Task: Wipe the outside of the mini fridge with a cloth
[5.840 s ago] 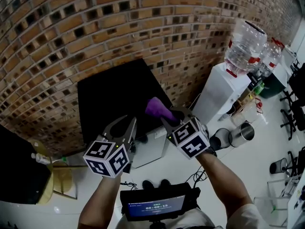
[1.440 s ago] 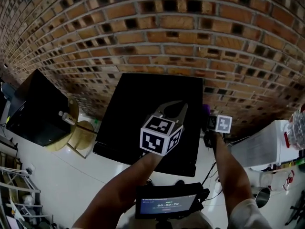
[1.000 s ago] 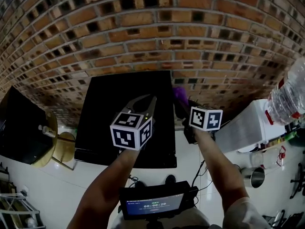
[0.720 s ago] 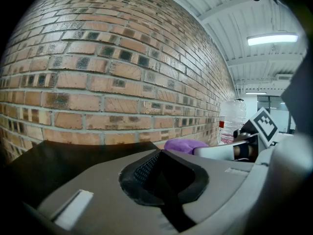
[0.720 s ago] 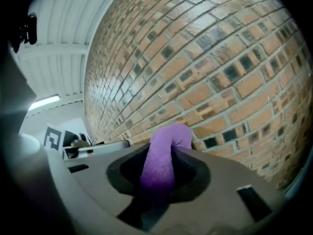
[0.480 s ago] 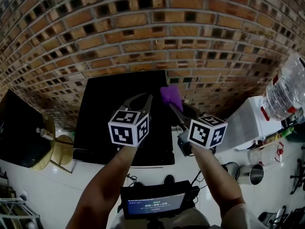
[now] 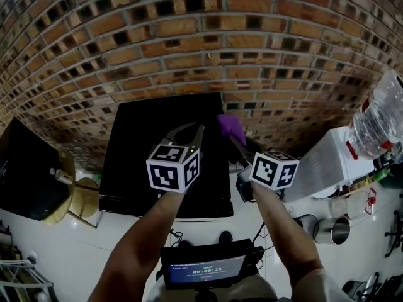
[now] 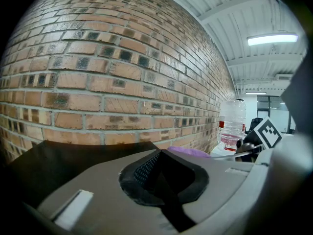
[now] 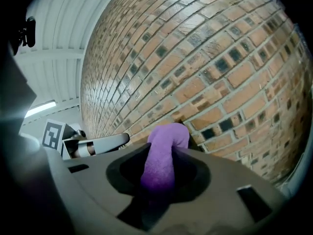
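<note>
Head view alone shows open floor (image 7: 63,250) before the mini fridge (image 7: 135,143). Over its top the left gripper (image 7: 199,129) is clenched, empty; at its right rear edge the right gripper (image 7: 234,145) pinches the purple cloth (image 7: 230,126); brick wall (image 7: 189,43) close behind

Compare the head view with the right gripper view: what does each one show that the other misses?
Head view only: the whole black top of the mini fridge, the water bottle and the screen at the bottom edge.
Right gripper view only: a close look at the right gripper, its jaws pressed on the purple cloth, and a ceiling light.
Both: the purple cloth, the brick wall and the left gripper.
</note>
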The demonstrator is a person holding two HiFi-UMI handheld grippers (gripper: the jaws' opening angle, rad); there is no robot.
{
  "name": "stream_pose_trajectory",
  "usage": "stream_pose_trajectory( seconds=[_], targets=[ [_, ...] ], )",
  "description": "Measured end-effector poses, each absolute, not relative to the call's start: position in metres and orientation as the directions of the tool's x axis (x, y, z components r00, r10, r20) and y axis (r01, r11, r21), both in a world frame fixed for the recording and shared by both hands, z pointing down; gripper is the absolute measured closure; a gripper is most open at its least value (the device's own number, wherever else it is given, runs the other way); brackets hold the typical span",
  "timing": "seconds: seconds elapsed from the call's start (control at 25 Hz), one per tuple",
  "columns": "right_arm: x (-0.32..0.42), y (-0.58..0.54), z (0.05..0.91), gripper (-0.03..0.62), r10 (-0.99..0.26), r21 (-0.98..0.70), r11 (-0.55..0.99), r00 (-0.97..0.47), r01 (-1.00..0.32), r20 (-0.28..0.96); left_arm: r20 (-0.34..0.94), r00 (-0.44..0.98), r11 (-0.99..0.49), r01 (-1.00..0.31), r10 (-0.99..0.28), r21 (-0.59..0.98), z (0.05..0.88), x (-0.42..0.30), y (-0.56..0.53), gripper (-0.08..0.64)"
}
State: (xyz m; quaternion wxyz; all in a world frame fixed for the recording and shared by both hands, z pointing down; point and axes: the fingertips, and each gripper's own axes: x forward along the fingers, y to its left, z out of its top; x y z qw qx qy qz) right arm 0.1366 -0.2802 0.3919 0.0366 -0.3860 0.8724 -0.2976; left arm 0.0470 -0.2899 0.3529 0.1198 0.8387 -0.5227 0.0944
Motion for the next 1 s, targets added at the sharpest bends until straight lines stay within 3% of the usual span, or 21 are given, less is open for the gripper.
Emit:
stream_pose_trajectory(
  seconds=[0.32,1.0],
  targets=[
    [0.143,-0.292,0.415,0.493,-0.715,-0.576,0.472,-0.672,-0.667,0.192,0.283,0.436,-0.425,-0.899,-0.854,0.103,0.353,0.047,-0.29,0.554],
    [0.141,-0.293,0.521,0.494,-0.64,-0.578,0.372,-0.652,-0.726,0.406,0.282,0.438,-0.427,-0.899,-0.854,0.103,0.352,0.047,-0.289,0.554]
  ],
)
